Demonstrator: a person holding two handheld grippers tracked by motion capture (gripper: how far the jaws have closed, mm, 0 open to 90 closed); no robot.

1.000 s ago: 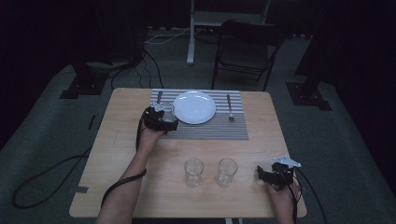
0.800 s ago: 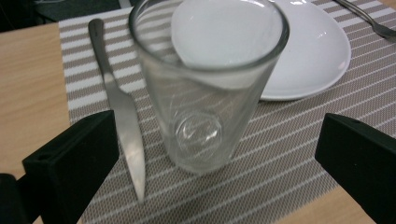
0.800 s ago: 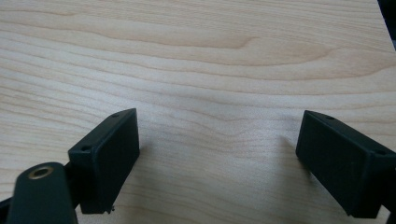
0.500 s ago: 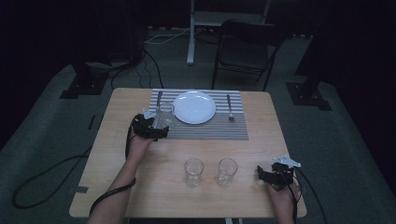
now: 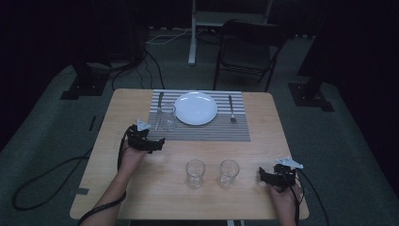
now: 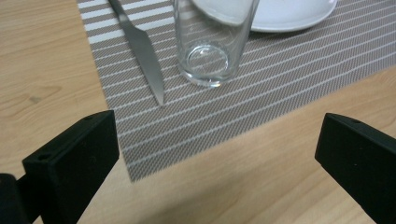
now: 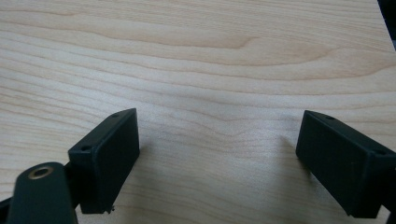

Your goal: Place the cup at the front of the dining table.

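Wooden table (image 5: 141, 197), dark room, folding chair (image 5: 247, 52) beyond.

Striped placemat (image 5: 207, 134): white plate (image 5: 195, 108), bare; knife (image 5: 159, 106) at its left, fork (image 5: 231, 108) at its right; one clear glass (image 5: 167, 117) upright on the mat's left part between knife and plate, holding nothing.

Near edge: two more glasses (image 5: 195, 173) (image 5: 228, 173), upright, both without contents, just beside each other.

Left gripper (image 5: 155, 142): jaws spread wide, gripping nothing, just short of the mat's near edge, apart from the mat glass.

Right gripper (image 5: 263, 176): jaws spread wide over bare wood, right of the paired glasses.

Left gripper view adds the mat glass's (image 6: 212, 42) thick base and the knife tip (image 6: 159, 93) beside it.
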